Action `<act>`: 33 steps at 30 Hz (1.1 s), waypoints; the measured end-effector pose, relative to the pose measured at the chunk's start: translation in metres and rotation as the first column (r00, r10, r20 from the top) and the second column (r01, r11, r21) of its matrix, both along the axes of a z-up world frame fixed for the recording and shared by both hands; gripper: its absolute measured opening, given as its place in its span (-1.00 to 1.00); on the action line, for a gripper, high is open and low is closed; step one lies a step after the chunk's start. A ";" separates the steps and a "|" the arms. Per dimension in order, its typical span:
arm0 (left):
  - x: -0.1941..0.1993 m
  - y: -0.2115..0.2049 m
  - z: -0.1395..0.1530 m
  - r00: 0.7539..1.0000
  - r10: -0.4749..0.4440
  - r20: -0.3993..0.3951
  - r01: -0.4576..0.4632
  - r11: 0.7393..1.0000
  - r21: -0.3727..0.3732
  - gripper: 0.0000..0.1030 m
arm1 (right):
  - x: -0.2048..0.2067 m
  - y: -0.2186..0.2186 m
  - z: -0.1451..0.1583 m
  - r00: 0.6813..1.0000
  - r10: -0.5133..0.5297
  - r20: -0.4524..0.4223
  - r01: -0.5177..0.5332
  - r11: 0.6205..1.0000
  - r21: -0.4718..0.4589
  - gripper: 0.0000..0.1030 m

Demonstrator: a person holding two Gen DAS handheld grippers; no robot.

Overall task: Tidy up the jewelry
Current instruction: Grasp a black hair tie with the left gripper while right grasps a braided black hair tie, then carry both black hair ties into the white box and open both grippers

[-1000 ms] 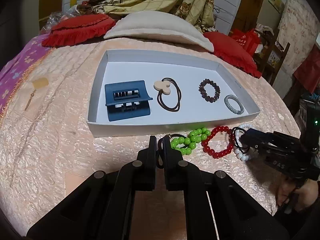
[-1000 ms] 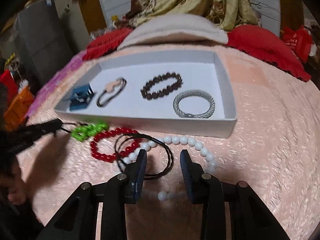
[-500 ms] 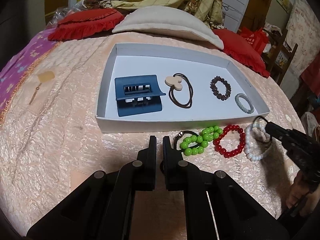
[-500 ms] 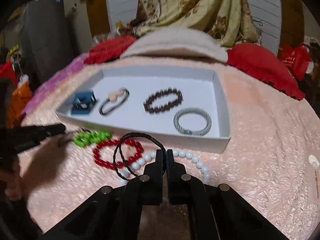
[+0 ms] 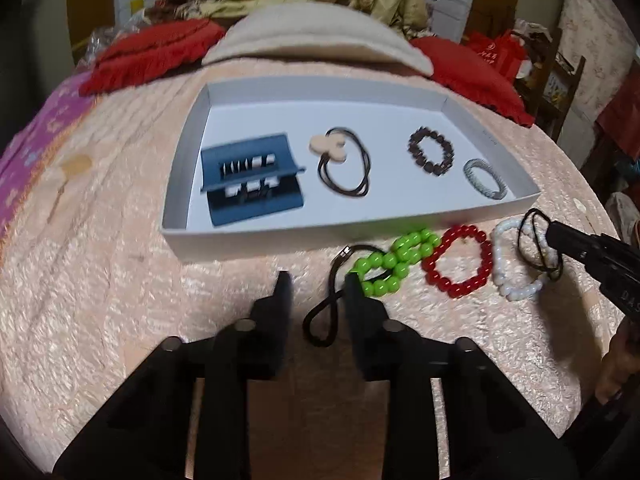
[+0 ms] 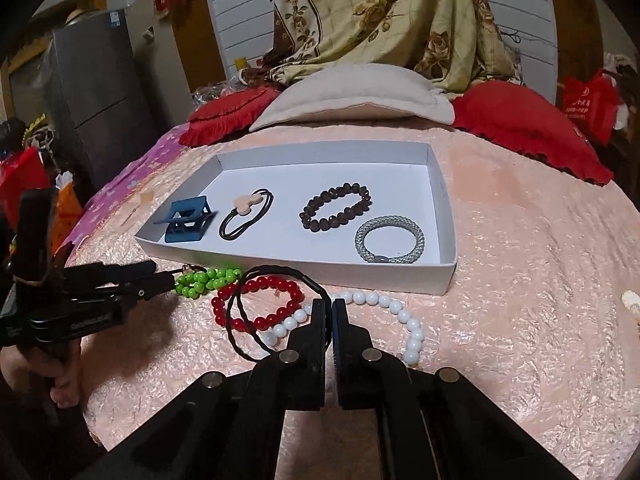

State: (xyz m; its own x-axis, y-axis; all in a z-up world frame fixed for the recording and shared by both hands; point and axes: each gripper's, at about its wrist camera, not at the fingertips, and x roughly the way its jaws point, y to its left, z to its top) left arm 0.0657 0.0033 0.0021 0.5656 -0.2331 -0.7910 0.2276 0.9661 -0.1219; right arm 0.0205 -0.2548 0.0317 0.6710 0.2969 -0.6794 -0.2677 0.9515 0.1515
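At the bottom of the right wrist view we are holding the right gripper [image 6: 331,305] pinched together on a black braided hair tie [image 6: 256,312], which is looping up and left over the red bead bracelet [image 6: 256,300] and the white bead bracelet [image 6: 384,312].

In the left wrist view the left gripper [image 5: 314,280] is standing with its fingers apart and holding nothing; a thin black hair band [image 5: 326,312] is lying on the pink bedspread [image 5: 100,280] between them, beside the green bead bracelet [image 5: 394,260].

Beyond, at mid-frame, the white tray [image 6: 436,276] is carrying a blue claw clip [image 6: 186,216], a brown hair tie with a beige charm [image 6: 246,216], a dark bead bracelet [image 6: 336,208] and a grey woven bracelet [image 6: 390,240].

At the top, a beige pillow [image 6: 352,92] is lying between red cushions [image 6: 520,120].
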 end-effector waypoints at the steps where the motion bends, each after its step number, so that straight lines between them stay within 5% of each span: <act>1: 0.001 -0.001 -0.002 1.000 -0.006 -0.013 0.005 1.000 -0.002 -0.55 | 0.000 -0.001 0.000 1.000 -0.002 0.000 0.002 1.000 0.004 -0.95; 6: 0.001 -0.001 -0.002 1.000 -0.019 -0.020 0.018 0.999 -0.032 -0.97 | 0.000 -0.005 0.002 1.000 -0.013 0.003 0.013 1.000 0.017 -0.95; 10: -0.008 0.004 0.018 0.998 -0.003 0.061 0.006 0.998 -0.061 -0.97 | -0.002 -0.007 0.005 1.000 -0.020 0.016 0.020 0.999 0.026 -0.95; 21: -0.020 0.018 0.049 0.993 0.016 0.116 0.000 0.990 -0.140 -0.97 | -0.009 -0.005 0.016 0.998 -0.017 0.055 0.014 0.999 0.052 -0.95; 33: -0.026 0.005 0.063 0.991 0.025 0.133 -0.014 0.997 -0.081 -0.97 | -0.012 -0.006 0.021 0.999 -0.014 0.052 0.010 0.998 0.069 -0.95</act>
